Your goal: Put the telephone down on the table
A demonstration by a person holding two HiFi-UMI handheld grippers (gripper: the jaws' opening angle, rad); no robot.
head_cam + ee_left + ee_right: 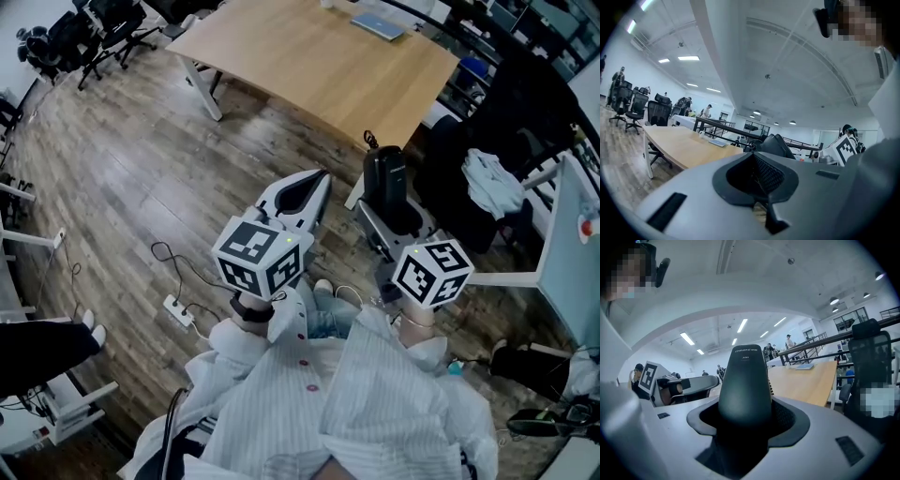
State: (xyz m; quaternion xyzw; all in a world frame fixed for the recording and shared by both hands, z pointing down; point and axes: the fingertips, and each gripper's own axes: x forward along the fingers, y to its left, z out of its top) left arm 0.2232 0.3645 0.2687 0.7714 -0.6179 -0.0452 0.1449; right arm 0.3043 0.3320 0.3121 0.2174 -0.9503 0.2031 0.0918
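Carrying a black, tapered plastic telephone handset [744, 380] upright, the right hand-held gripper [389, 220] has its jaws spread wide and clamped on the handset's lower end. The handset hangs over the wood-plank floor [141, 159], well short of the pale wooden surface [319, 66]. Best to reach over that surface, lower until the handset rests, then release. The left hand-held gripper [314, 187] is closed and empty. No containers show; only a flat pale-blue item [380, 25] lies on the surface.
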